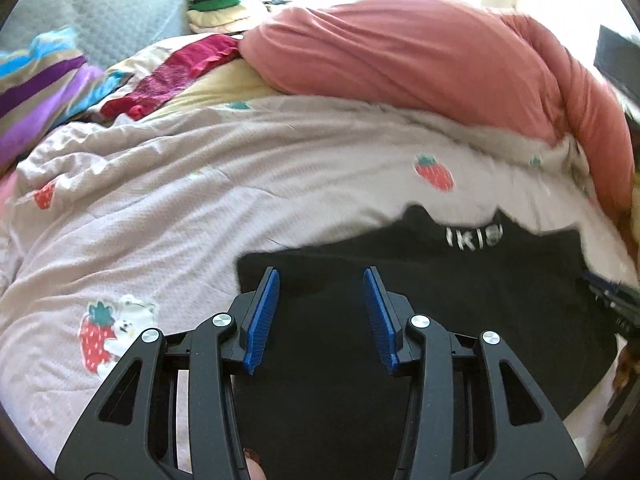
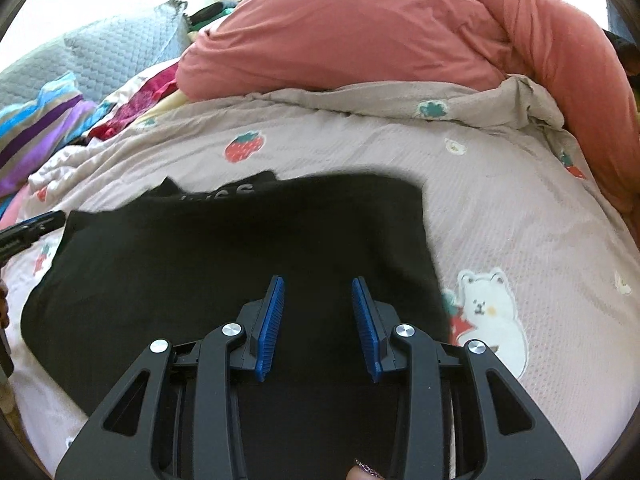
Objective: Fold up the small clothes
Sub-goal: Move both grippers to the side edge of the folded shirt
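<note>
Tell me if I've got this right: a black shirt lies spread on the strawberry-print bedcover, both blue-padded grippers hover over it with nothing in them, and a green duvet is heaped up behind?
Nearly. The duvet is salmon pink, not green, as the right wrist view shows. The rest holds: the black shirt lies on the strawberry-print bedcover, and the left gripper and right gripper are empty.

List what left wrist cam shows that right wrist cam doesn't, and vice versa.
Left wrist only: the left gripper up close, fingers apart with nothing between them; white lettering on the garment, sharper here; a folded clothes stack at the back.

Right wrist only: the right gripper up close, fingers also apart and empty; a white bear print beside the garment's right edge.

Both: the black garment lying flat on the strawberry-print quilt, the pink duvet, the striped fabric.
</note>
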{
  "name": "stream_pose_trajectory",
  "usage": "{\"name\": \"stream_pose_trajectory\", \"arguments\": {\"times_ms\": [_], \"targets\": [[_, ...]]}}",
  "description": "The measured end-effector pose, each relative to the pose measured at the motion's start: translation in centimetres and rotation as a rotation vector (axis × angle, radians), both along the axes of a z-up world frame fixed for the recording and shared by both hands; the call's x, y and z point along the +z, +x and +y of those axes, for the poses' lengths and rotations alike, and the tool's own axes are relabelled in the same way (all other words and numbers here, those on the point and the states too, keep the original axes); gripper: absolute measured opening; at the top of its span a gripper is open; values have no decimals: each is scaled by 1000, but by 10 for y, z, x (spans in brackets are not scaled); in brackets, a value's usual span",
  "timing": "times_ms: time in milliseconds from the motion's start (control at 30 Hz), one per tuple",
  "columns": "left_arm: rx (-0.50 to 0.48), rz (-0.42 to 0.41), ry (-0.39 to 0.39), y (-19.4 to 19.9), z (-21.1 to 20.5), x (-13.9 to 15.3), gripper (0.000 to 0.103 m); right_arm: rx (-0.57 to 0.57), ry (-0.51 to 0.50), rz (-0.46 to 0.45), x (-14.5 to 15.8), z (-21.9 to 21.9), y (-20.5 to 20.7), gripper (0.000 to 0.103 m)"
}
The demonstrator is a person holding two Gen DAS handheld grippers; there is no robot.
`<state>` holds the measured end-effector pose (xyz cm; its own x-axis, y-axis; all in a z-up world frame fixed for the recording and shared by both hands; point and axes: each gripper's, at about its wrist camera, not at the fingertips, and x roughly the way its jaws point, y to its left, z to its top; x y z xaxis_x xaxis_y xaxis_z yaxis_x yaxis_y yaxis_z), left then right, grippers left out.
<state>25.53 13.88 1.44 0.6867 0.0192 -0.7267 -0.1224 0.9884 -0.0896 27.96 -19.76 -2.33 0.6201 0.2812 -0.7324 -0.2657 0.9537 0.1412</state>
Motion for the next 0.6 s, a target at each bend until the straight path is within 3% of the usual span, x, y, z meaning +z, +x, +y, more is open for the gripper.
{"name": "stream_pose_trajectory", "arguments": {"times_ms": [100, 233, 367, 600], "targets": [[50, -14, -63, -5, 25, 0, 39, -42, 15, -7, 1, -10, 5, 34], [74, 19, -92, -8, 49, -12, 42, -94, 32, -8, 2, -27, 10, 34], [75, 50, -116, -7, 57, -24, 42, -125, 45, 6, 2, -40, 18, 41], [22, 98, -153, 0, 49, -43, 42, -116, 70, 69, -9, -43, 39, 41]]}}
